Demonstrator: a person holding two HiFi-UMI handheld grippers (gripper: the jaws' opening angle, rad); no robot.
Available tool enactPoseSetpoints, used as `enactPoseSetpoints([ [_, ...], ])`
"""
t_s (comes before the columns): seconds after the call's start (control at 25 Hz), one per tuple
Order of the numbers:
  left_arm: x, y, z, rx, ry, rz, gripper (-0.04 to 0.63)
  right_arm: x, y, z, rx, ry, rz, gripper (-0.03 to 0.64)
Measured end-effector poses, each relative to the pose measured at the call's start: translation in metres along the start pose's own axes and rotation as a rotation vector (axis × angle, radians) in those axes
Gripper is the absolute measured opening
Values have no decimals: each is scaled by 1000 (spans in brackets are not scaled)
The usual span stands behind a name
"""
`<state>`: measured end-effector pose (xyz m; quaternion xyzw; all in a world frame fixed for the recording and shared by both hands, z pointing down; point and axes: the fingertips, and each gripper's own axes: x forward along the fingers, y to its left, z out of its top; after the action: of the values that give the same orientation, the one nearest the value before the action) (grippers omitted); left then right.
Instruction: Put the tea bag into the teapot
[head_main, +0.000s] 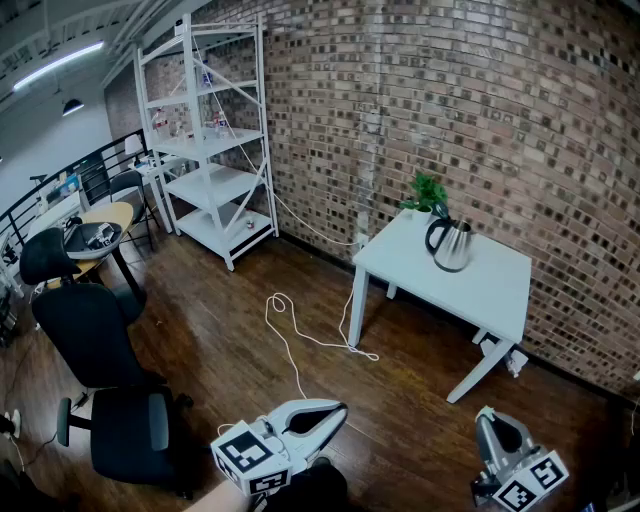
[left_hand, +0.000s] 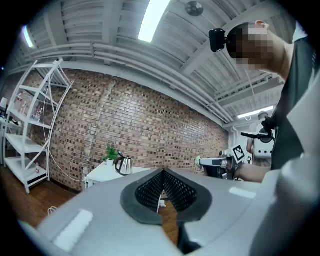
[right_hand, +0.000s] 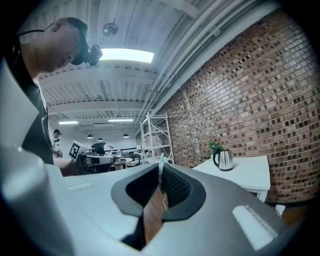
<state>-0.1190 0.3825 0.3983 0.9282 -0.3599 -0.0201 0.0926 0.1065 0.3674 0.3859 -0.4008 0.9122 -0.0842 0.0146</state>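
The tea bag (right_hand: 160, 162) shows as a thin pale-green slip standing up from the very tips of the right gripper (right_hand: 161, 171), whose jaws are closed on it. The left gripper (left_hand: 163, 173) has its jaws pressed together at the tips, and nothing can be made out between them. Both are held low, well apart from the teapot (head_main: 452, 245), which stands on the white table (head_main: 500, 295) against the brick wall, just beside a small plant (head_main: 428, 192).

The main risk is probably the pinch itself. Only an edge of the bag is caught, so a quick swing on the way over could let it slide out and drop to the wooden floor.

A white cable (head_main: 300, 342) loops across the floor between the person and the table, and a foot could catch in it during the approach.

At this range it cannot be told whether the teapot's lid is on. If it is, the left gripper would have to lift it, and a careless push could skid the steel pot or knock the plant.

A bag let go off-centre would likely land on the rim or the table.
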Motion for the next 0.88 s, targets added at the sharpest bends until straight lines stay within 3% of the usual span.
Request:
enactPoseSetpoints([
  [0.24, 43, 57, 7, -1, -16, -7, 1, 54, -37, 3, 11, 27, -25, 25],
  [0.68, 118, 160, 57, 22, -35, -114, 5, 159, -100, 49, 17, 17, -123, 25],
  [0.88, 144, 200, 60, 23, -21, -167, 6, 198, -119, 58, 21, -13, -170, 25],
])
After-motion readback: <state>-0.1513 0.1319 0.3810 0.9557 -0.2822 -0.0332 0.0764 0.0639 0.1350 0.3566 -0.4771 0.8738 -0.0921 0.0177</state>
